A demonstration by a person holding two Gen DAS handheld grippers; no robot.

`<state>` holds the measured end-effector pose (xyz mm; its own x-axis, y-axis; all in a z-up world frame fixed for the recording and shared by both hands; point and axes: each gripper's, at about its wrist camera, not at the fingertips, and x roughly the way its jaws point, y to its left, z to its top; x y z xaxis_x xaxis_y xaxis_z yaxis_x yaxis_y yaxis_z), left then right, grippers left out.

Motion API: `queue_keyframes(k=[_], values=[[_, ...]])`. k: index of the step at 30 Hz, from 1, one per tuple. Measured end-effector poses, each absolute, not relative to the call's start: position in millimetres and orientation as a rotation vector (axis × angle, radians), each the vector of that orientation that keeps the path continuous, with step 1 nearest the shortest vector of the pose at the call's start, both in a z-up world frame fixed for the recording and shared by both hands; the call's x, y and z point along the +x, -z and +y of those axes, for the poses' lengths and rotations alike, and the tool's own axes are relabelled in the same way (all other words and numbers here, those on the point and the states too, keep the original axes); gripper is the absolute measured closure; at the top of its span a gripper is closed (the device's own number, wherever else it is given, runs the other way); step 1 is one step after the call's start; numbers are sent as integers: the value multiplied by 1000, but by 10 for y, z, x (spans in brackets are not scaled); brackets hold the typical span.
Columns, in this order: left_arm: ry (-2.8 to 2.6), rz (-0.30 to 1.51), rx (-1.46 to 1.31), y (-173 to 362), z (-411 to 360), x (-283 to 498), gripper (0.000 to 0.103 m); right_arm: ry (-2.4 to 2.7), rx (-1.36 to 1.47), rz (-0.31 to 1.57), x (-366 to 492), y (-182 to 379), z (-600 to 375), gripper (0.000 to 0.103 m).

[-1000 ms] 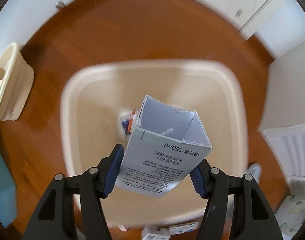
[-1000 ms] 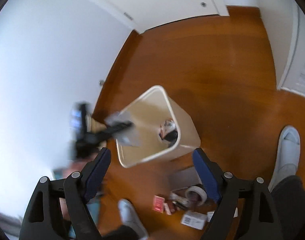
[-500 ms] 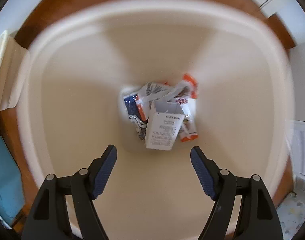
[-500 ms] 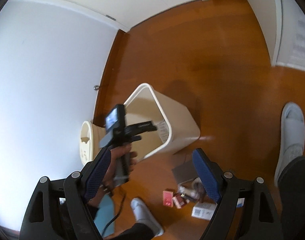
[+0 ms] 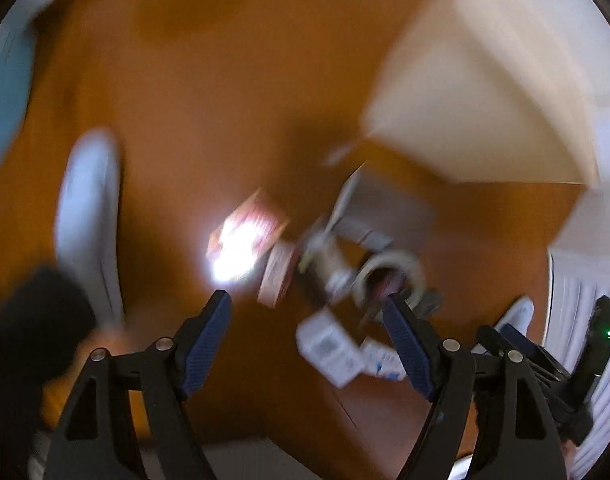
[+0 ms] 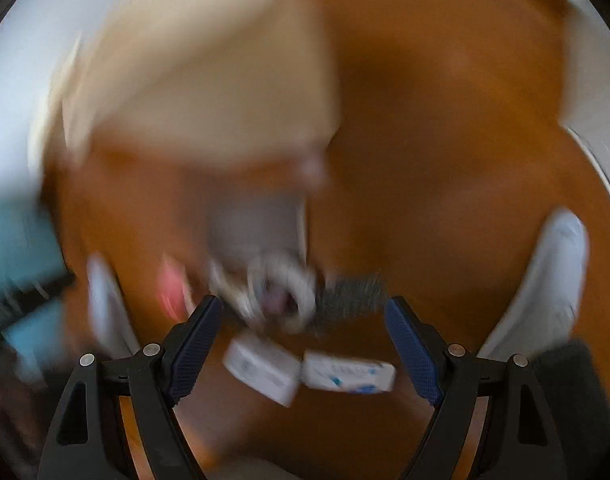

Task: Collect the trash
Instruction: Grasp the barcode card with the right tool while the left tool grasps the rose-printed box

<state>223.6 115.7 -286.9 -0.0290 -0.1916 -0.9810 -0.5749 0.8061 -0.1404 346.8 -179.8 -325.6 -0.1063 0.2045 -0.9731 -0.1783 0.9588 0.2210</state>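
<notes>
Both views are blurred by motion. A pile of trash lies on the wooden floor: a red box [image 5: 245, 236], a pink box [image 5: 279, 276] [image 6: 173, 288], a tape roll [image 5: 393, 276] [image 6: 283, 292], a white box [image 5: 329, 350] [image 6: 261, 368] and a white box with blue print [image 5: 379, 358] [image 6: 349, 372]. The cream bin [image 5: 485, 100] [image 6: 209, 92] stands just behind the pile. My left gripper [image 5: 307, 312] hangs open and empty above the pile. My right gripper [image 6: 305, 316] is over the two white boxes, its jaws closing with nothing gripped.
Grey cardboard [image 5: 385, 216] [image 6: 257, 228] lies between the bin and the pile, and a dark bristly item [image 6: 353, 296] beside the tape roll. A person's white slippers [image 5: 89, 208] [image 6: 545, 280] flank the trash. A teal object [image 6: 17, 240] sits at the left. White walls border the floor.
The left gripper let the white carton fall into the bin, then swung away from the bin to above the floor pile. The right gripper dropped much closer to the pile.
</notes>
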Motion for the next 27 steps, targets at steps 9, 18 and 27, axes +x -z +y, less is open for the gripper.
queue_keyframes(k=[9, 18, 27], values=[[-560, 1734, -738, 3715, 1445, 1349, 25, -672, -579, 1563, 2467, 3729, -1006, 31], [-503, 1696, -711, 3771, 1463, 1484, 25, -815, -771, 1532, 2115, 4351, -519, 29], [-405, 1675, -610, 3886, 1306, 1640, 25, -859, -822, 1519, 1986, 4658, -461, 48]])
